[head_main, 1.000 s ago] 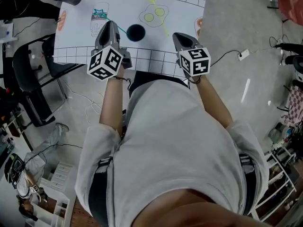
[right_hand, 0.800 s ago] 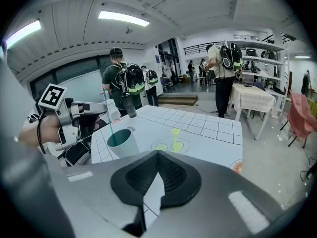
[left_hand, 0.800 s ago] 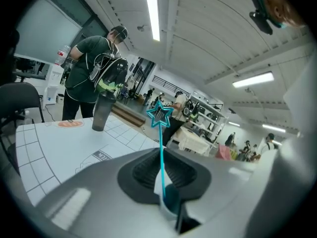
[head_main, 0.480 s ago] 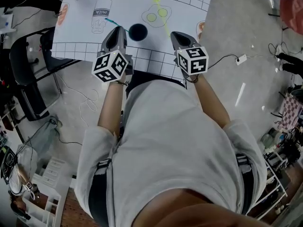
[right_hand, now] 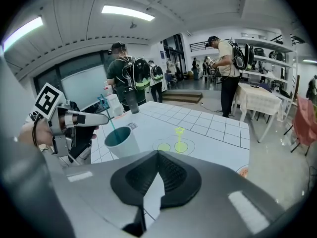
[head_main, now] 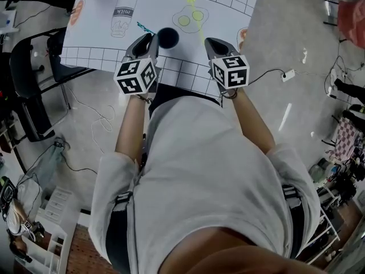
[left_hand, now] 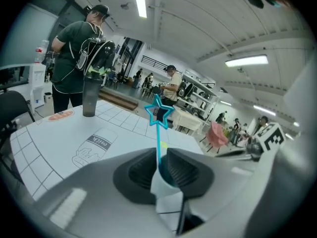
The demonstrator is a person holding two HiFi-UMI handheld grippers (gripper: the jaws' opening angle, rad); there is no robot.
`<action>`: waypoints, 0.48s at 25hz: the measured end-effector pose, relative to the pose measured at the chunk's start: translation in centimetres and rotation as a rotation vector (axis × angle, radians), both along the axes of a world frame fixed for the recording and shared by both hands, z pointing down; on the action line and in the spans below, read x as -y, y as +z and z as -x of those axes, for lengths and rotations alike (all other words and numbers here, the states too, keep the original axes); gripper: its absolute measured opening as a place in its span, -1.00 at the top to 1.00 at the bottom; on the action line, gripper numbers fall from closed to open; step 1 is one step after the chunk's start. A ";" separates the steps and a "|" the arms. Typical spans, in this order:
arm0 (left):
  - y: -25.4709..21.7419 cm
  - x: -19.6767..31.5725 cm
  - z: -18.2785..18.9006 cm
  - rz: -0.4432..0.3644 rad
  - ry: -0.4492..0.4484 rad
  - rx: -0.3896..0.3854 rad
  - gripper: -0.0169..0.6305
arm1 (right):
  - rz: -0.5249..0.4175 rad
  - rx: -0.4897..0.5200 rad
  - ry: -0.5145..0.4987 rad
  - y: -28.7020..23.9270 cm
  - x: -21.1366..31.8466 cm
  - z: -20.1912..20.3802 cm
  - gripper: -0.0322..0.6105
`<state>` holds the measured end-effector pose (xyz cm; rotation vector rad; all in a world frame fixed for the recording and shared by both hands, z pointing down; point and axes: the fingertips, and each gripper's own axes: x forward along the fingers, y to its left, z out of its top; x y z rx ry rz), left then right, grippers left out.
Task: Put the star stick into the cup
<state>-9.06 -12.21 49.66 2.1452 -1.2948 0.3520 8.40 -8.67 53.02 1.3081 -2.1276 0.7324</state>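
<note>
The teal star stick [left_hand: 158,114] stands upright between my left gripper's [left_hand: 161,160] jaws, which are opening with a gap showing round the stick. Below the jaws lies the white cup's teal inside. In the right gripper view the stick [right_hand: 106,114] slants from the left gripper's tip down into the cup [right_hand: 121,142]. In the head view the left gripper [head_main: 149,37] is right beside the dark-looking cup [head_main: 167,37], with the stick [head_main: 142,27] poking out at its tip. My right gripper [head_main: 208,41] hovers right of the cup, shut and empty [right_hand: 158,155].
A yellow star stick [right_hand: 181,133] lies on fried-egg drawings on the gridded white mat [head_main: 102,44]. A milk-bottle drawing [left_hand: 94,145] is at left. A dark tumbler [left_hand: 89,95] stands at the far corner. People stand beyond the table. A black chair [head_main: 34,79] is at left.
My left gripper has moved toward the cup with the teal stick, and its tip now sits beside the rim. The right gripper has hardly moved.
</note>
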 end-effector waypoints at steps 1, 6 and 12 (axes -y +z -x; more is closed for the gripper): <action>0.1 -0.1 0.0 0.006 0.008 0.001 0.73 | 0.002 -0.004 -0.003 0.1 0.1 0.0 0.90; 0.2 -0.7 0.7 0.028 0.023 -0.002 0.63 | 0.009 -0.029 -0.022 0.5 1.3 0.1 0.90; 0.3 -1.7 2.6 0.042 0.055 0.013 0.77 | 0.061 -0.083 -0.065 1.9 4.0 0.4 0.90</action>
